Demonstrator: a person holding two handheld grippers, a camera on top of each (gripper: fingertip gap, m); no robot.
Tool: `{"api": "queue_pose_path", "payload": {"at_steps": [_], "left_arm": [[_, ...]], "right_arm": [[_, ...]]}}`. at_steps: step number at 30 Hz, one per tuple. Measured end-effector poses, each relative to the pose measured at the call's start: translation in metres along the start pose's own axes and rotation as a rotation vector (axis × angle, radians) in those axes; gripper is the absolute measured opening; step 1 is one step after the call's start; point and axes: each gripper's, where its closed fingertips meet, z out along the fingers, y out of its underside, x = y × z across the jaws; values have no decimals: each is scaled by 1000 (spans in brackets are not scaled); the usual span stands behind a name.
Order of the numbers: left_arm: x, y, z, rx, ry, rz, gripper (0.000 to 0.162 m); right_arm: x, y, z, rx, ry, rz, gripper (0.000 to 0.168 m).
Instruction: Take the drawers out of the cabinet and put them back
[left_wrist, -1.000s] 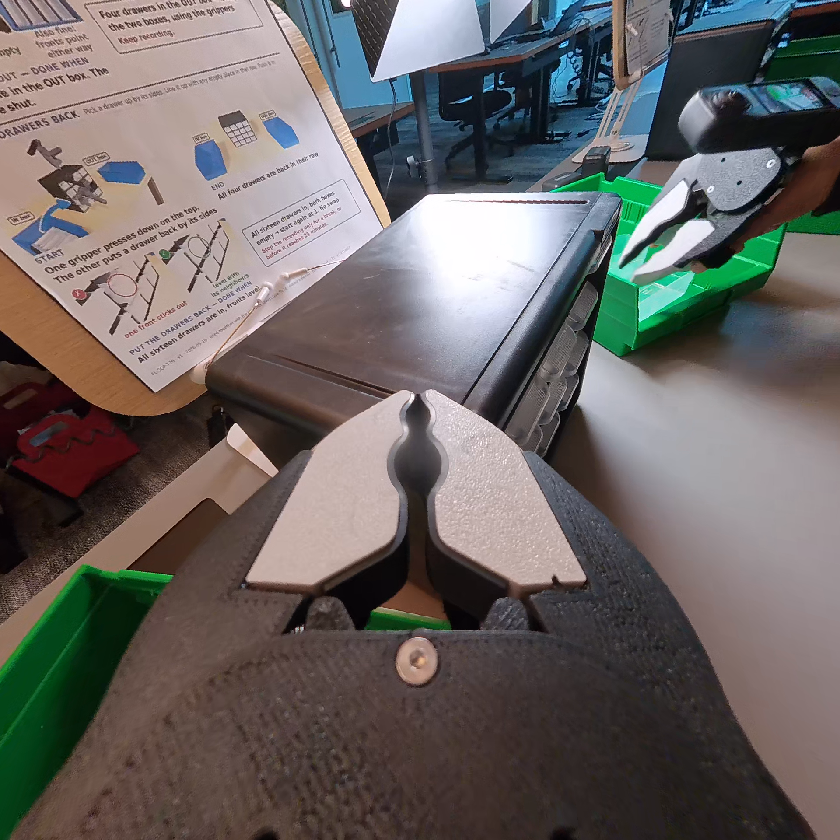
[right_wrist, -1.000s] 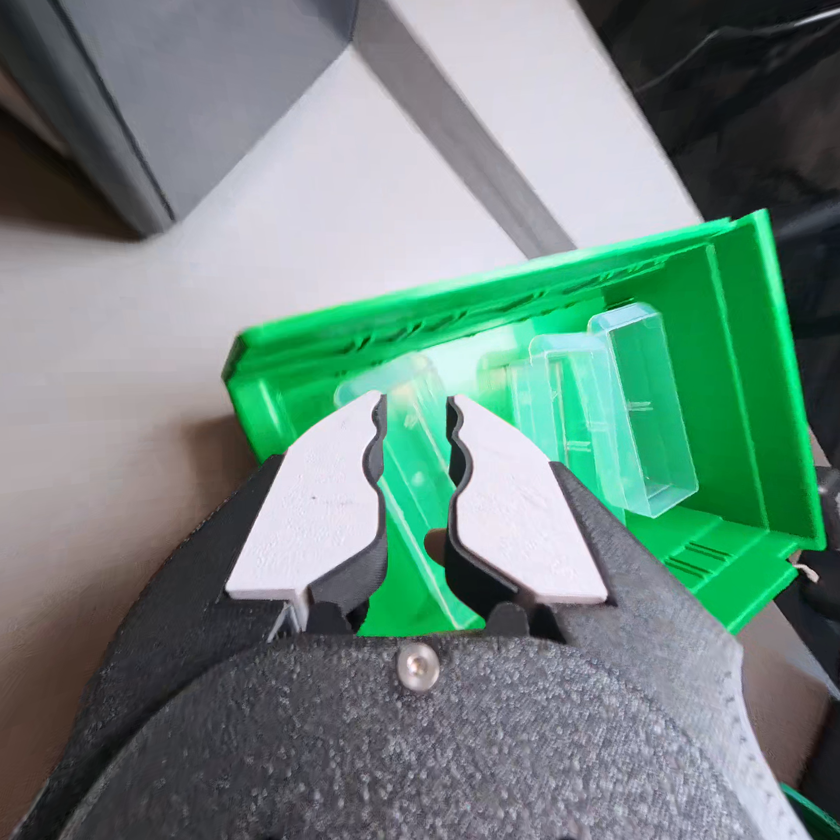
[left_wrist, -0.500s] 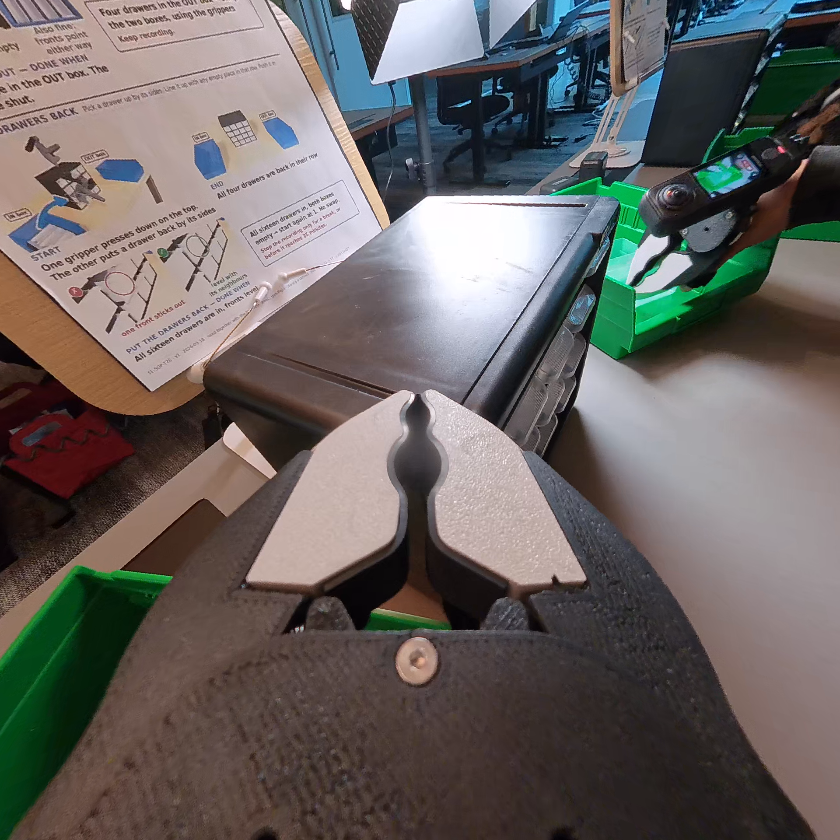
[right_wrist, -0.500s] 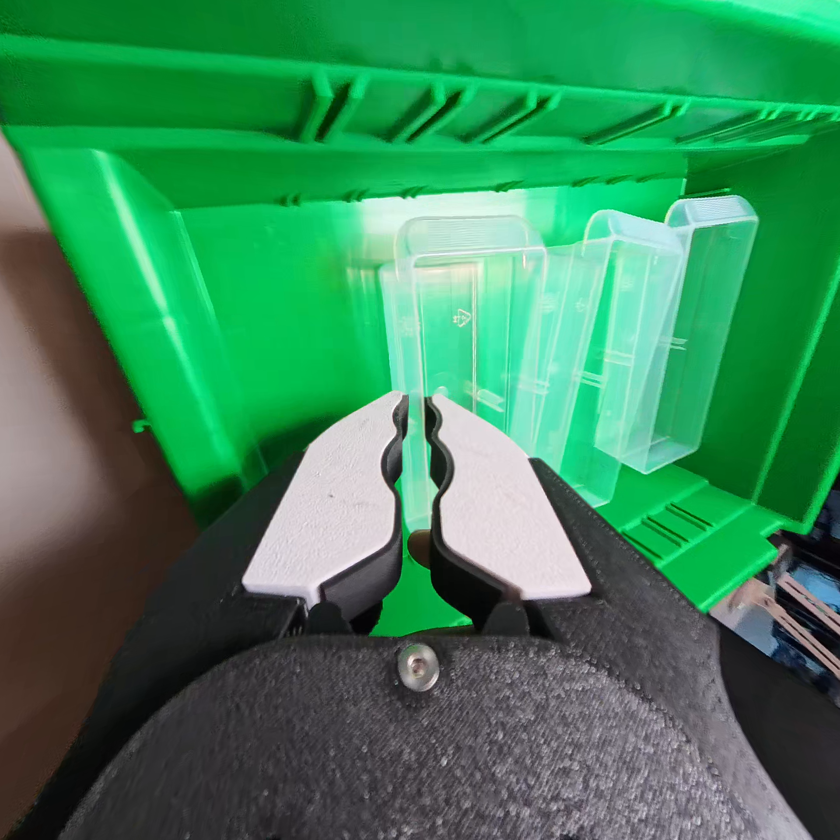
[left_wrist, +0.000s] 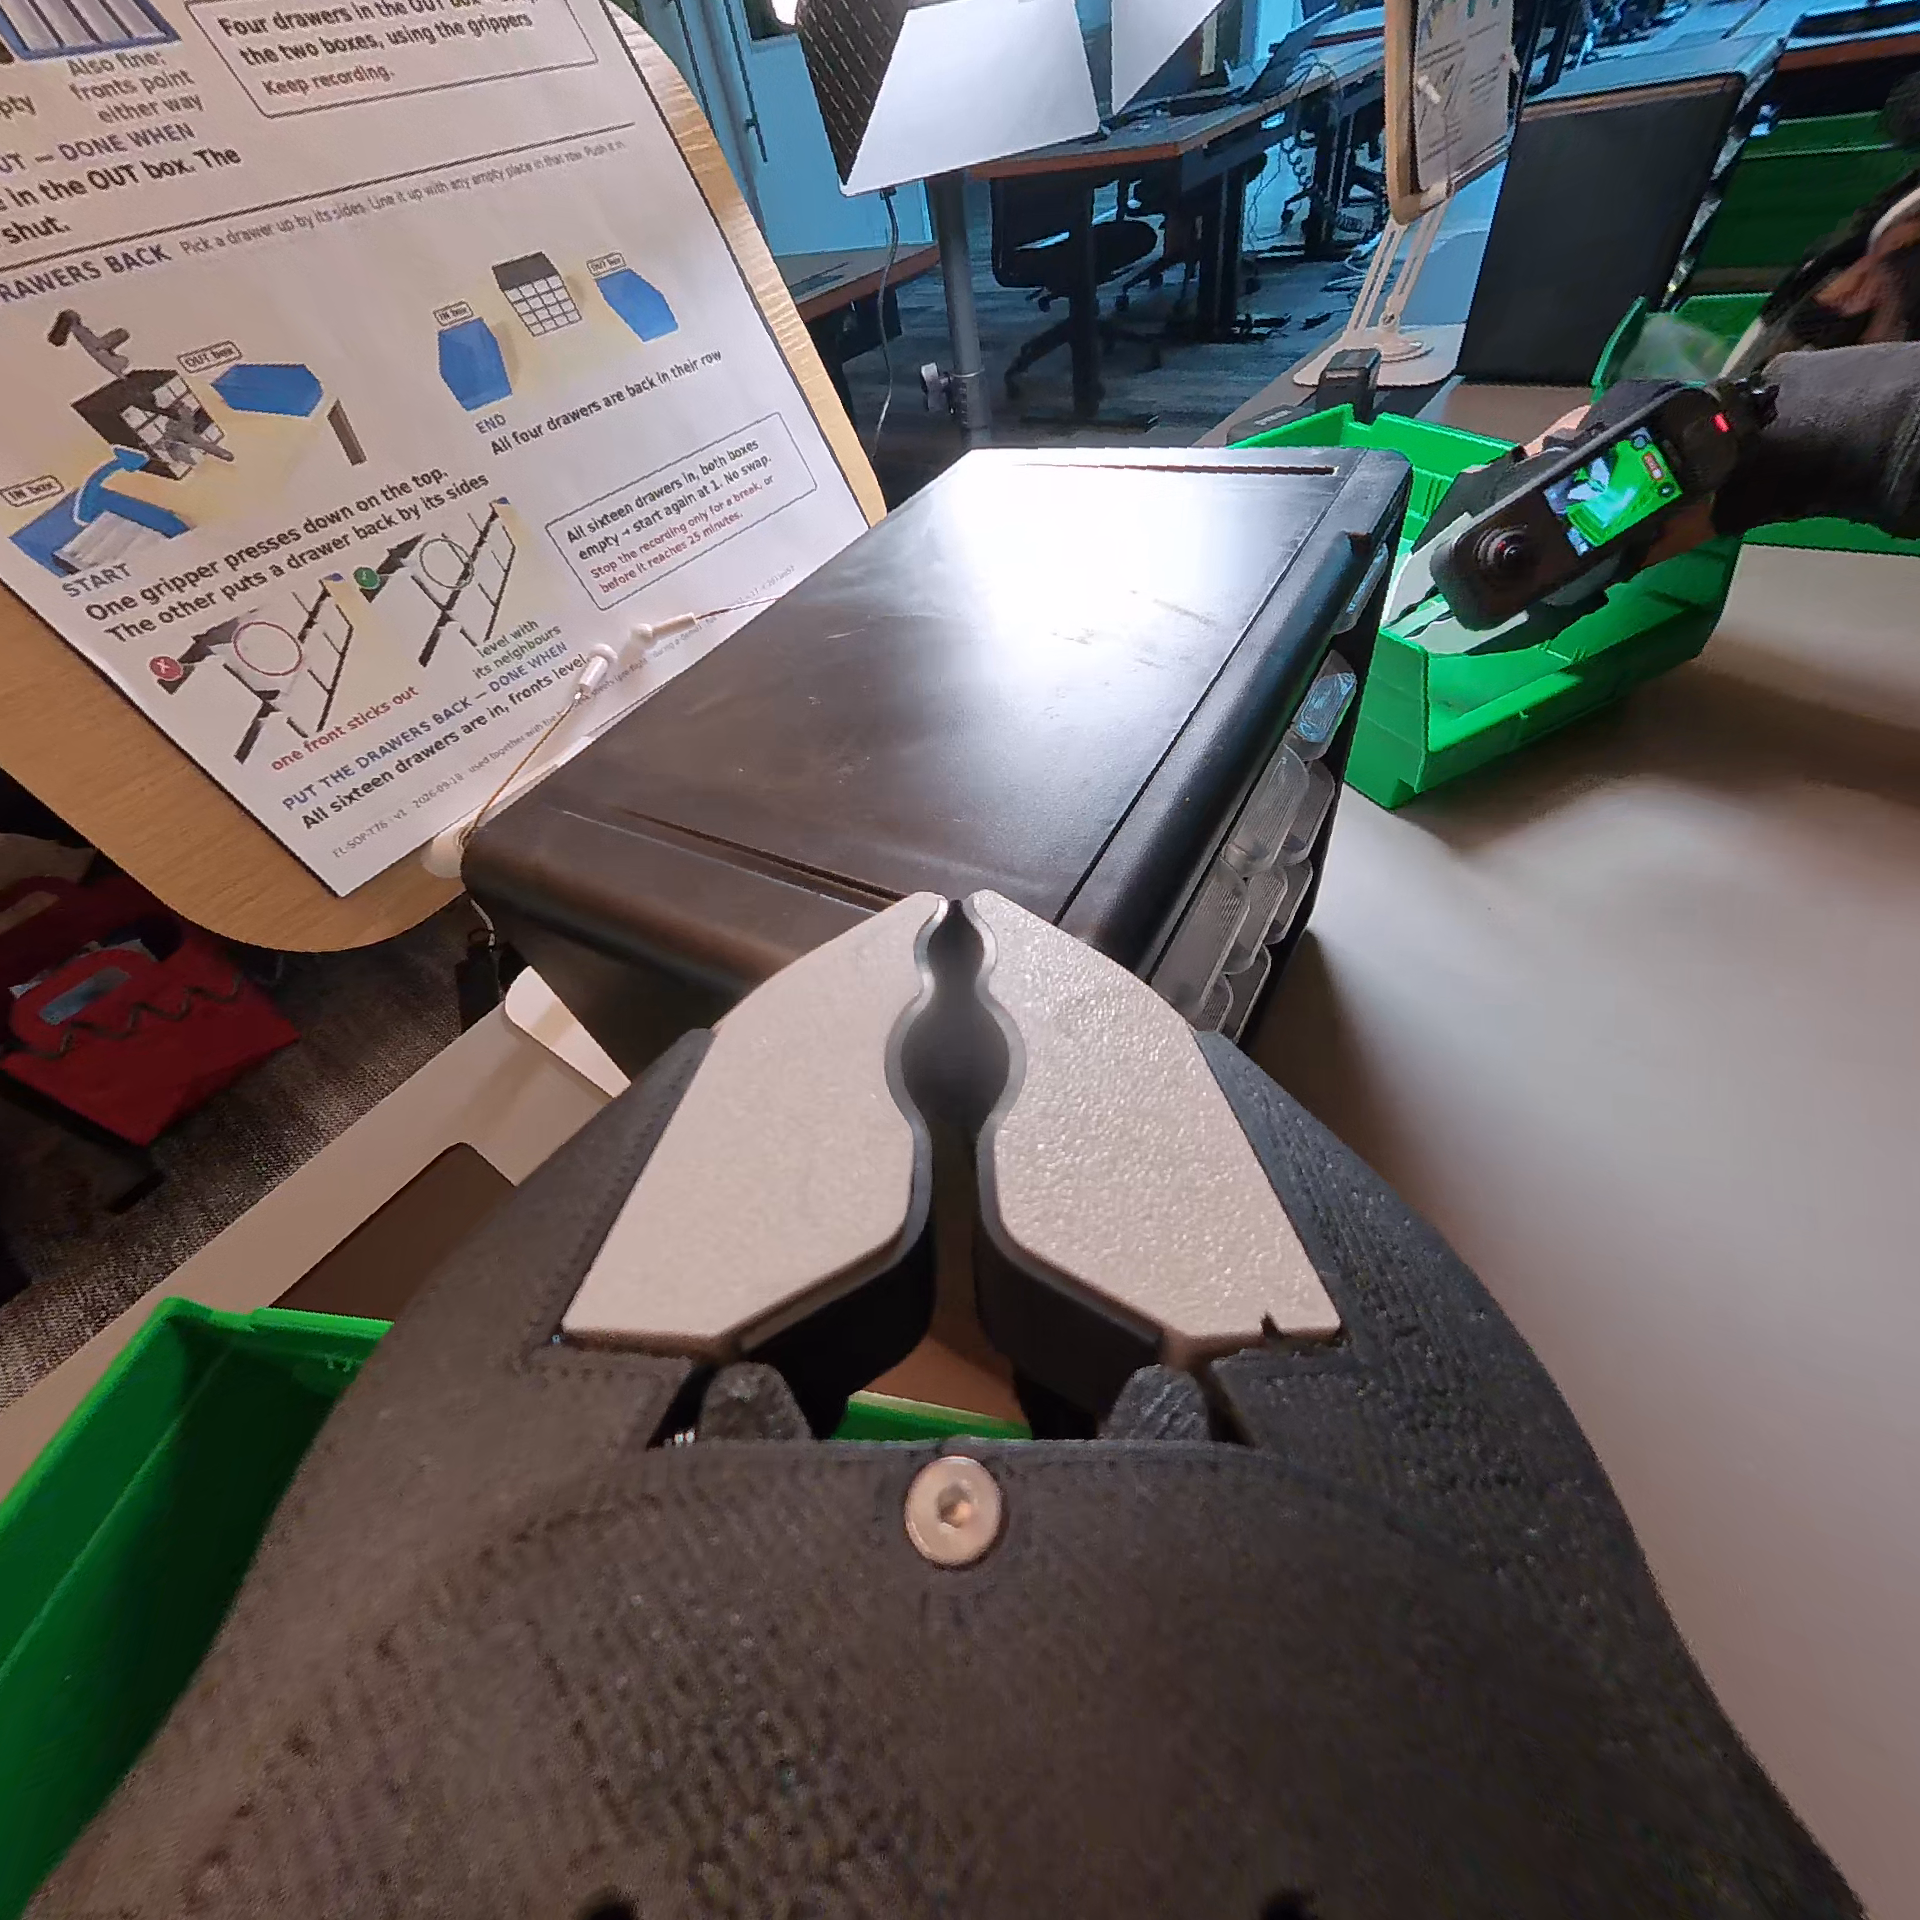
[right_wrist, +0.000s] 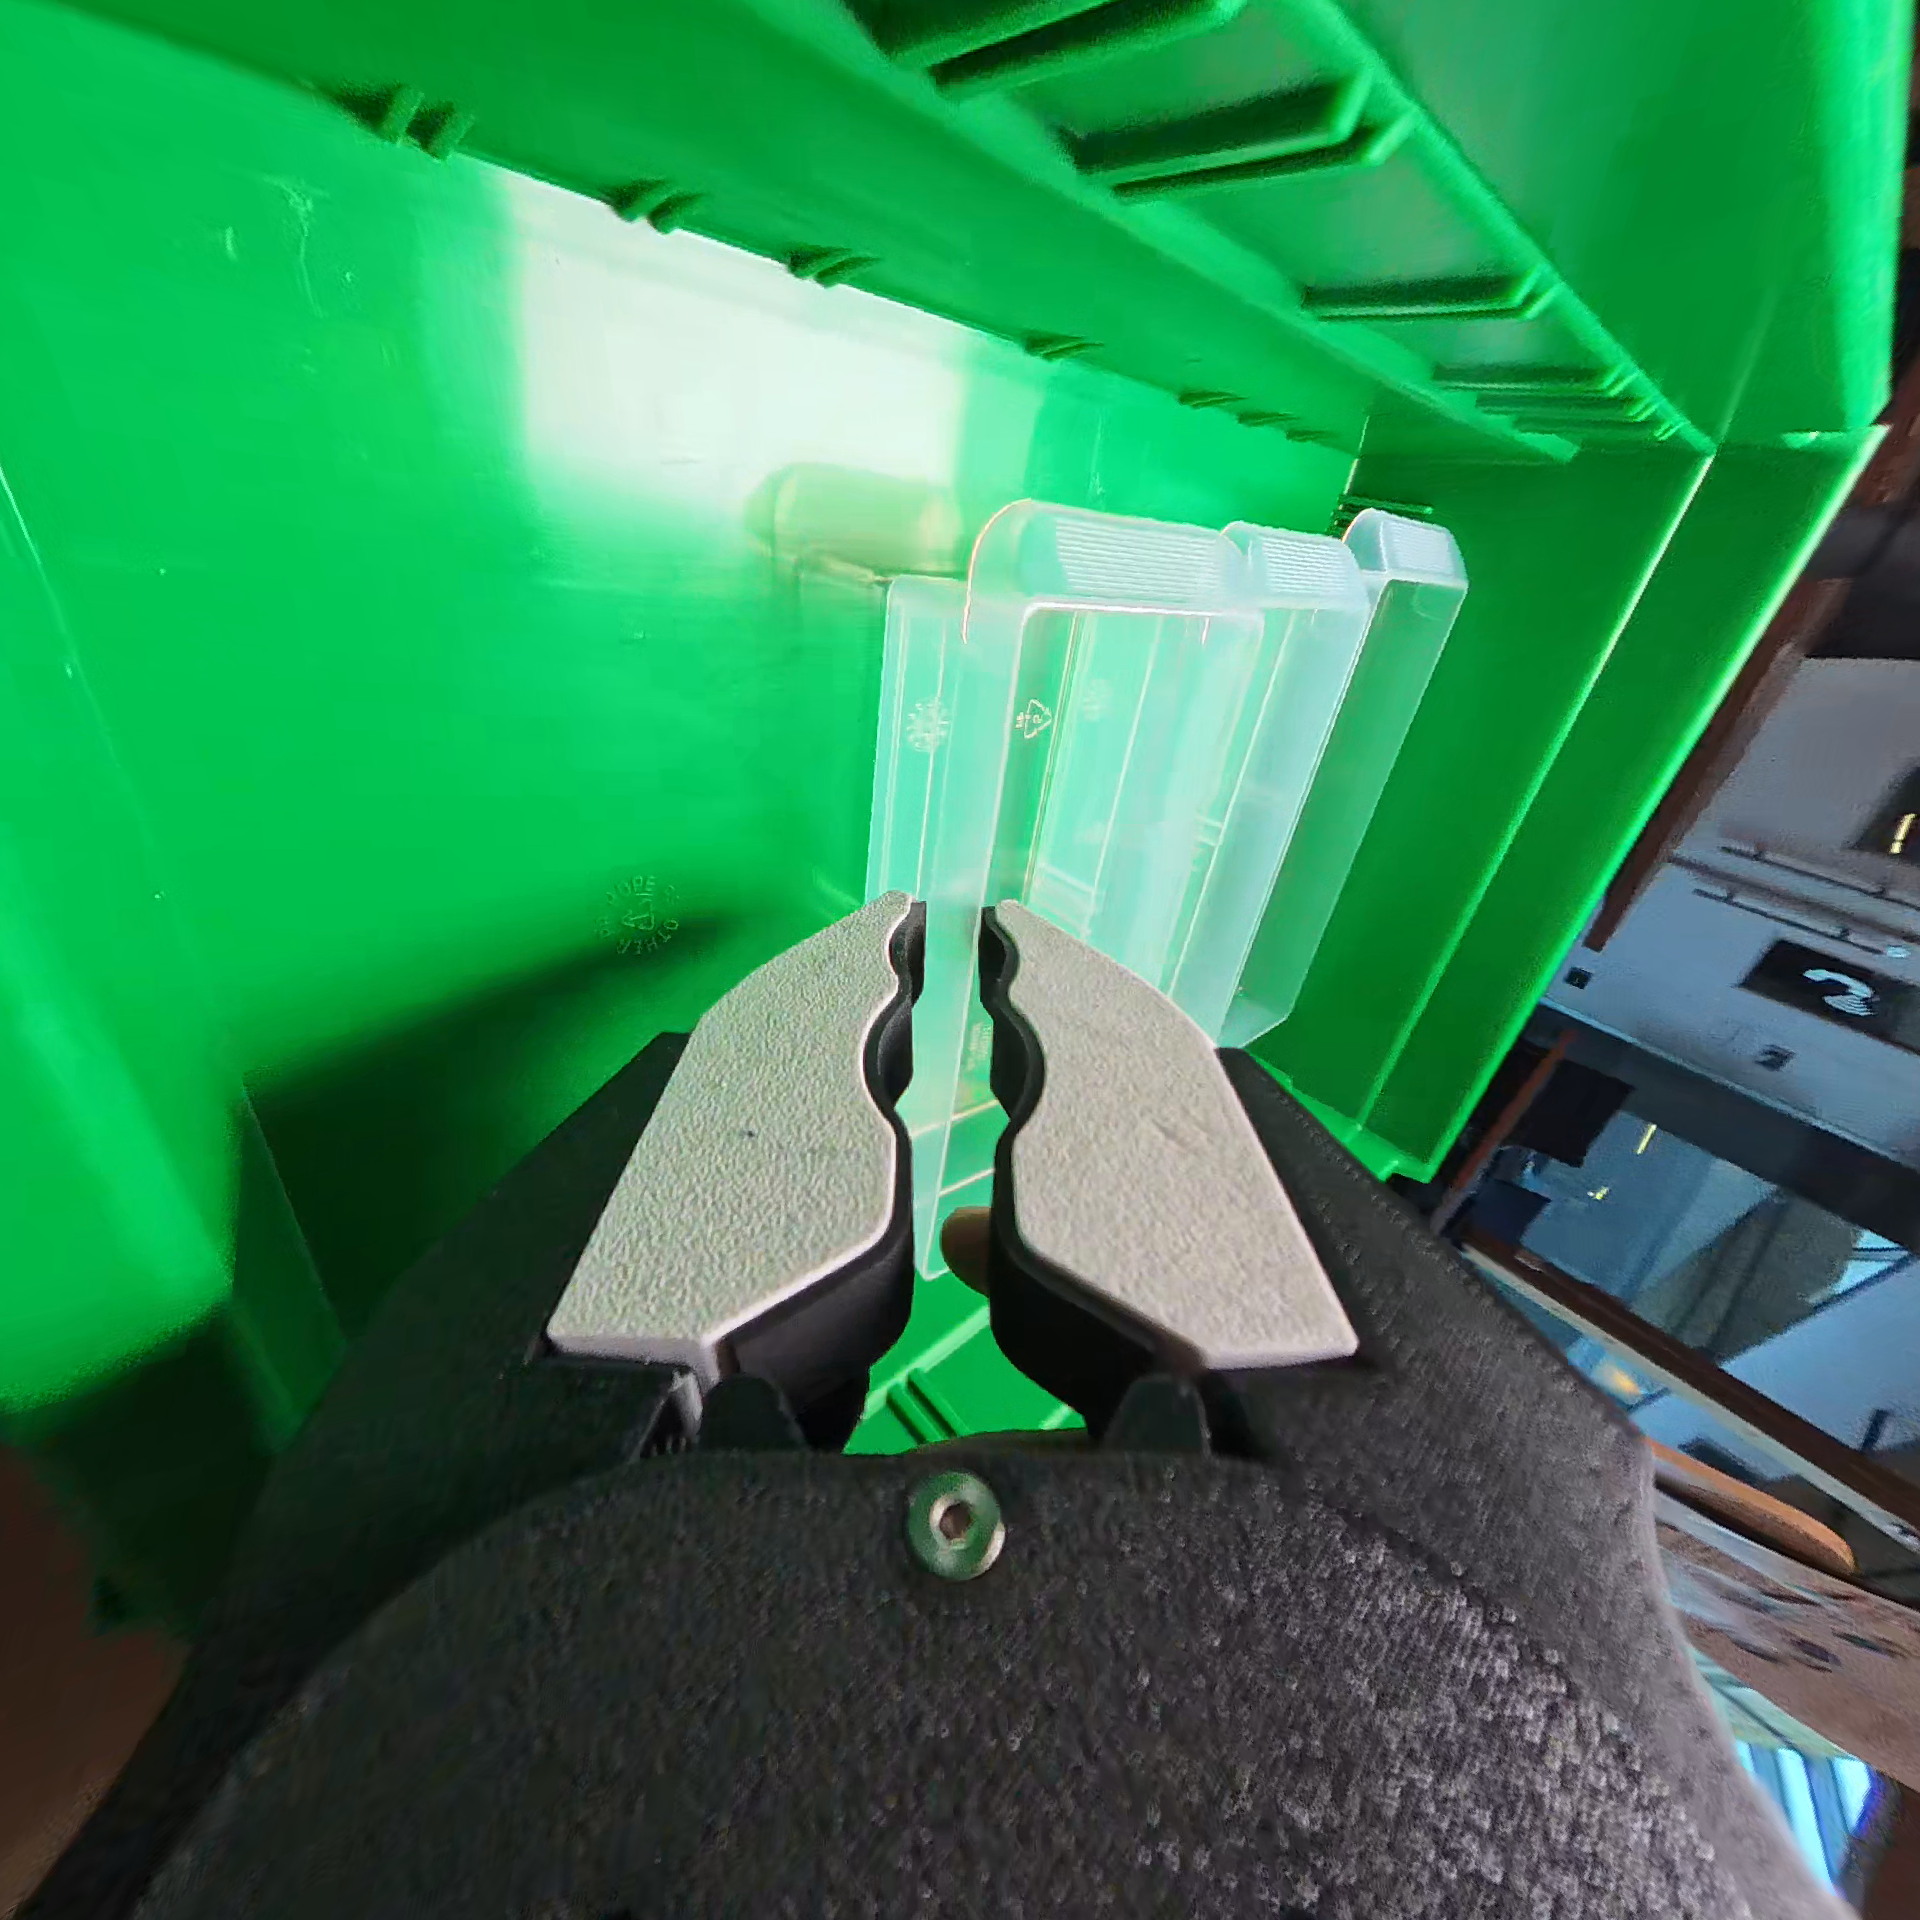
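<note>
Between the right gripper's (right_wrist: 948, 925) fingertips a clear drawer's (right_wrist: 940, 831) side wall is pinched, seemingly to lift it from the green bin (right_wrist: 416, 623); three more drawers lean beyond. The left gripper (left_wrist: 958, 914), fingers together and empty, hovers short of the black cabinet (left_wrist: 935, 675).

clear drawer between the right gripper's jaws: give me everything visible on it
The clear drawer is thin, see-through plastic, long and narrow, with a ribbed, rounded pull tab at its far end. It is empty. It sits inside the green bin, overlapping two or three similar drawers at its side. The right gripper has its jaws closed on one side wall, edge-on to the camera; whether it is lifted off the bin cannot be told.
</note>
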Motion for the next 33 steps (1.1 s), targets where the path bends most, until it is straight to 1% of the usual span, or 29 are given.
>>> {"api": "queue_pose_path", "payload": {"at_steps": [3, 5, 9, 12, 15, 17, 20, 23, 26, 30, 32, 33], "left_arm": [[0, 0, 0, -2, -3, 3, 0], [0, 0, 0, -2, -4, 4, 0], [0, 0, 0, -3, -3, 6, 0], [0, 0, 0, -3, -3, 4, 0], [0, 0, 0, -3, -5, 4, 0], [0, 0, 0, -4, -4, 1, 0], [0, 0, 0, -3, -5, -3, 0], [0, 0, 0, -5, -10, 0, 0], [0, 0, 0, -8, -16, 9, 0], [0, 0, 0, -10, -16, 15, 0], [0, 0, 0, -10, -15, 14, 0], [0, 0, 0, -9, -15, 13, 0]], "right_arm": [[1, 1, 0, 0, 2, 23, 11], [1, -1, -4, 22, -5, 74, 20], [11, -25, -32, 194, 3, 253, 23], [25, -51, -66, 357, 46, 356, 23], [37, -88, -116, 571, 82, 433, 22], [39, -115, -151, 706, 96, 444, 21], [32, -154, -192, 813, 174, 340, 21], [18, -186, -212, 839, 295, 187, 20], [13, -205, -215, 821, 444, 68, 20], [20, -216, -214, 767, 671, -66, 18], [24, -220, -211, 723, 775, -126, 14], [26, -220, -213, 718, 827, -133, 8]]}}
